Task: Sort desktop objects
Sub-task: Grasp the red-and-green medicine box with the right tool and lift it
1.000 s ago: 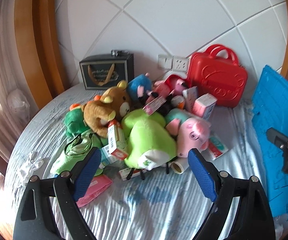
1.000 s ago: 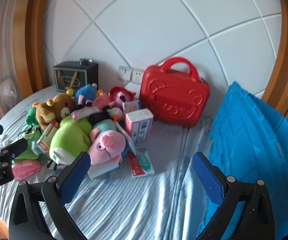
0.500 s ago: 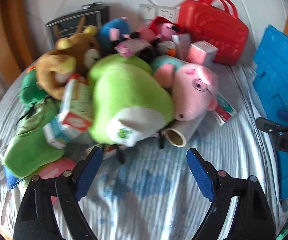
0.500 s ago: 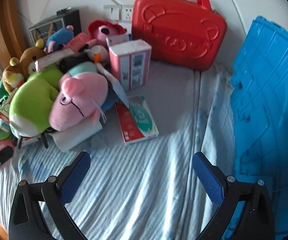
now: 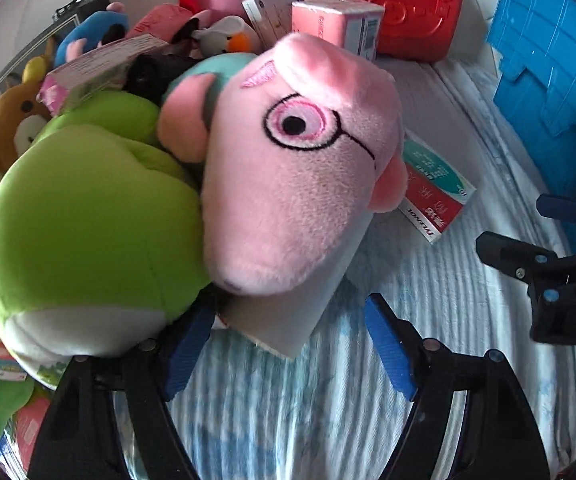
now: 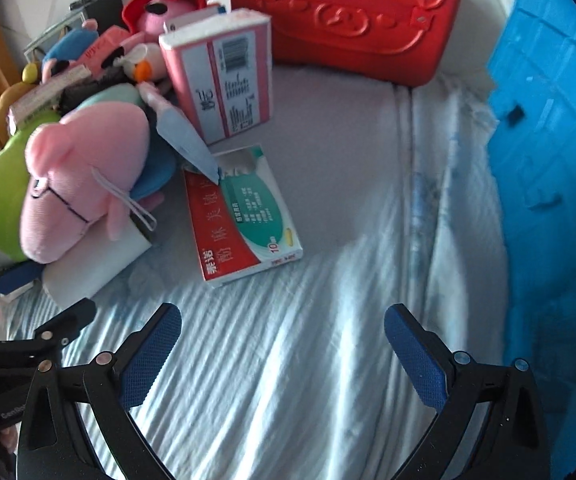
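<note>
Left gripper (image 5: pixel 288 344) lowered, closing (pig plush (image 5: pixel 300 184) between)

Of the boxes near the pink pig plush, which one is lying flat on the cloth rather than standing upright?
The red, white and green medicine box. It lies face-up, while the pink and white carton behind it stands upright.

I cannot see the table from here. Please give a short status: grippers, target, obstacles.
Left gripper closing around white roll, not gripping. Right gripper open, empty, above striped cloth. Pink pig plush lies on the roll.
</note>
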The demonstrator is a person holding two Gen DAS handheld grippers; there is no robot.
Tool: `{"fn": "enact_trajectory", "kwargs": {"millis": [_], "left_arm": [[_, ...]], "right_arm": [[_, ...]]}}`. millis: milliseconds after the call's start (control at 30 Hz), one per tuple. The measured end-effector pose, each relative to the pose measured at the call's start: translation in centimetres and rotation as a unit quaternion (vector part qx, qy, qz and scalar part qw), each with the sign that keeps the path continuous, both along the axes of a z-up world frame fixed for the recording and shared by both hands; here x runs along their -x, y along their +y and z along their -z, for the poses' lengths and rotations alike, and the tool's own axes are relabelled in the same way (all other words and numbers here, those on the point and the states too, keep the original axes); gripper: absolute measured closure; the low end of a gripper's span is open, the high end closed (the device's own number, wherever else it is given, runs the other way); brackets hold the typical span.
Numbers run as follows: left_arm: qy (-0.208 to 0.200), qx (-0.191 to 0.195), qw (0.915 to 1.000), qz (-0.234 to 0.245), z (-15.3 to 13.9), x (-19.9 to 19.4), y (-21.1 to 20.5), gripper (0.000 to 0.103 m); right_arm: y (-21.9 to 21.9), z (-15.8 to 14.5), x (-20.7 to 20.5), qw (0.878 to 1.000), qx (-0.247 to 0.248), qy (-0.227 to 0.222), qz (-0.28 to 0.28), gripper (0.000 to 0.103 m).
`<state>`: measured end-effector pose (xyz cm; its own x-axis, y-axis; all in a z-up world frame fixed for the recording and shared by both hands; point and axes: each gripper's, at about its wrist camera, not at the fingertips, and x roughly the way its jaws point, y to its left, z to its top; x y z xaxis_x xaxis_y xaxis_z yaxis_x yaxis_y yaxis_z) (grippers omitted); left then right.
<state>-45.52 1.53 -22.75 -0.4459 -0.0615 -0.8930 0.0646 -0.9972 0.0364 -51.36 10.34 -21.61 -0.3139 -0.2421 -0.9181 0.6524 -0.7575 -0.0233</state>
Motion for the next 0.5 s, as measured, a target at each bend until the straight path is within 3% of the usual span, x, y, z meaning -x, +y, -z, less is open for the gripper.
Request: {"fn": "enact_trajectory", "kwargs": {"millis": [167, 267, 333, 467, 500], "left_arm": [[-0.005, -0.001, 1.0, 0.005, 0.8, 1.9, 1.2, 0.028], [-0.012, -0.001, 0.9999, 0.001, 1.4, 2.4, 1.2, 0.048], [-0.024, -0.026, 0.9994, 0.004, 1.8, 2.7, 1.0, 0.052], [-0.032, -0.035, 0.9989, 0.004, 1.7, 2.7, 1.1, 0.055], [-0.035, -0.039, 0.9986, 0.002, 1.7, 2.5, 1.1, 0.055]], "right_arm": [[-2.0, 1.9, 1.4, 1.0, -0.002, -0.01, -0.022, 0.0], [-2.9, 2.9, 2.6, 0.999, -0.002, -0.018, -0.027, 0.0], [-3.3, 3.5, 3.1, 0.999, -0.003, -0.022, -0.031, 0.01], [-3.8, 4.3, 3.1, 0.999, -0.01, -0.018, -0.041, 0.03], [-3.8, 4.1, 3.0, 0.999, -0.009, -0.018, -0.043, 0.049]]}}
